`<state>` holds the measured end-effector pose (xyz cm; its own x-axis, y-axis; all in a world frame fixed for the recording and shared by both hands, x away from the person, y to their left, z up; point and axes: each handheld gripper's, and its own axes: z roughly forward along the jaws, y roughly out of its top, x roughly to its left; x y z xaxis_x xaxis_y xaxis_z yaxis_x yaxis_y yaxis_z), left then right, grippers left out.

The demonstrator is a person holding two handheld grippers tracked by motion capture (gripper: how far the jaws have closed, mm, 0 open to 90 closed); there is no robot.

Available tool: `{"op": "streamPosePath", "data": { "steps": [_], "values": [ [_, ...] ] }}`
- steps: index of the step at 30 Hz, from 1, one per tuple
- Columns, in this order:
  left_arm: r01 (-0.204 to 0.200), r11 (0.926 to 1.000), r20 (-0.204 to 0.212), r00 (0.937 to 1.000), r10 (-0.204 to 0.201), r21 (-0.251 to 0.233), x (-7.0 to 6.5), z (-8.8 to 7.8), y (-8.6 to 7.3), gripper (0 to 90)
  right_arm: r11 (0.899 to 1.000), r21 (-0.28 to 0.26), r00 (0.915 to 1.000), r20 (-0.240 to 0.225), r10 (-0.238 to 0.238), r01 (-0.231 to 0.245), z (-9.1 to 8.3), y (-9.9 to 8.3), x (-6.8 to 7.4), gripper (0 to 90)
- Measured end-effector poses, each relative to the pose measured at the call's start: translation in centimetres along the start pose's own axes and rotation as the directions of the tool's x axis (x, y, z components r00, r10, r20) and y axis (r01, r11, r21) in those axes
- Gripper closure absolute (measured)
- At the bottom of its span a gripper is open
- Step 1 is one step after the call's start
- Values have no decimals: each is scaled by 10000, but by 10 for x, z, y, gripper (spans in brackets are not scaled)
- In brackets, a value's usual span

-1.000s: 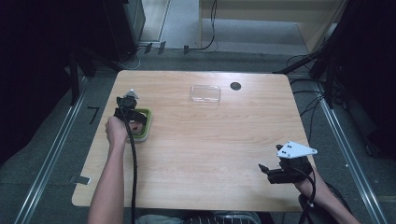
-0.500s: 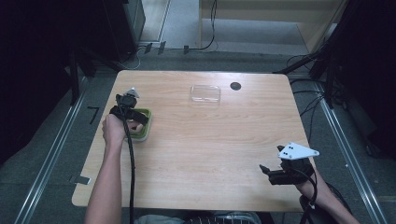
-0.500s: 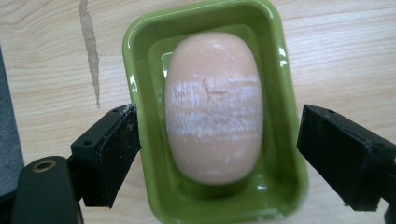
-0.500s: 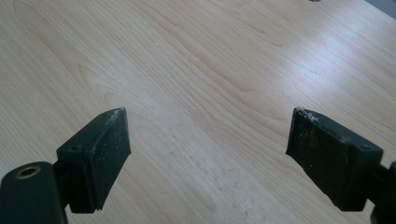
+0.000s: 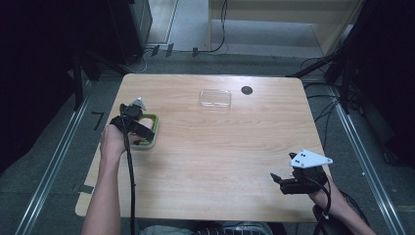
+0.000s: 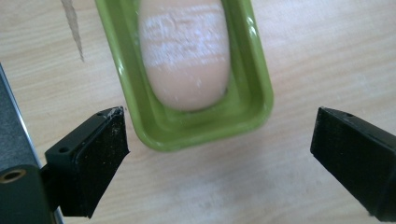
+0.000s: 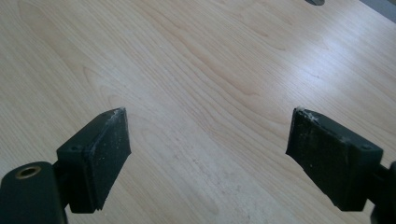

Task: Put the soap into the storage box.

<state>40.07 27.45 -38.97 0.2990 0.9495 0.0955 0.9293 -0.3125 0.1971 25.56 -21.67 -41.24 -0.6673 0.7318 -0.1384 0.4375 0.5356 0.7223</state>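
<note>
a light wooden table (image 5: 230, 147) with rounded corners is seen from above, set on a grey floor (image 5: 49, 166); metal rails (image 5: 44, 181) are laid along the floor on both sides; black cables (image 5: 215, 46) are trailed across the floor beyond the far edge; pale wooden furniture (image 5: 279, 10) is placed at the back; the surroundings are left in deep shadow, and the tabletop is evenly lit.

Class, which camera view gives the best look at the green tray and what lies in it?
The left gripper view: the green tray sits close between the open jaws, and the pale oblong piece inside it is plain. The high view shows the tray small, partly covered by the left gripper. The right gripper view faces bare table.
</note>
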Motion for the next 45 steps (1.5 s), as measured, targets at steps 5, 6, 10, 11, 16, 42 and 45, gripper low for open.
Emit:
{"op": "streamPosePath", "data": {
  "steps": [5, 6, 10, 11, 16, 42, 45],
  "values": [
    [-494, 9982, -31, 9988, 495, 329, -7, -6, -10, 38, 10000, 7, 10000, -24, -55, 55, 1, 1, 0, 134],
    [-602, 9976, 23, 9982, 601, 355, -8, -7, -12, 35, 10000, 15, 10000, -37, -57, 57, 1, 1, 0, 134],
    [-927, 9938, 93, 9957, 923, 608, -15, -10, -20, 18, 10000, 17, 10000, -43, -59, 59, 1, 1, 0, 134],
    [-981, 9932, 93, 9952, 977, 629, -16, -10, -21, 18, 10000, 22, 10000, -43, -42, 42, 1, 1, 0, 134],
    [-1300, 9891, 129, 9915, 1295, 687, -24, -14, -28, 12, 10000, 17, 10000, -39, -33, 33, 1, 1, 0, 134],
    [-2368, 9624, 437, 9715, 2330, 1328, -56, -10, -65, 10, 10000, 65, 10000, -65, -27, 27, 1, 0, 0, 134],
    [-2476, 9603, 684, 9682, 2405, 1282, -58, -8, -70, 10, 10000, 59, 10000, -68, -24, 24, 1, 0, 0, 134]
  ]
}}
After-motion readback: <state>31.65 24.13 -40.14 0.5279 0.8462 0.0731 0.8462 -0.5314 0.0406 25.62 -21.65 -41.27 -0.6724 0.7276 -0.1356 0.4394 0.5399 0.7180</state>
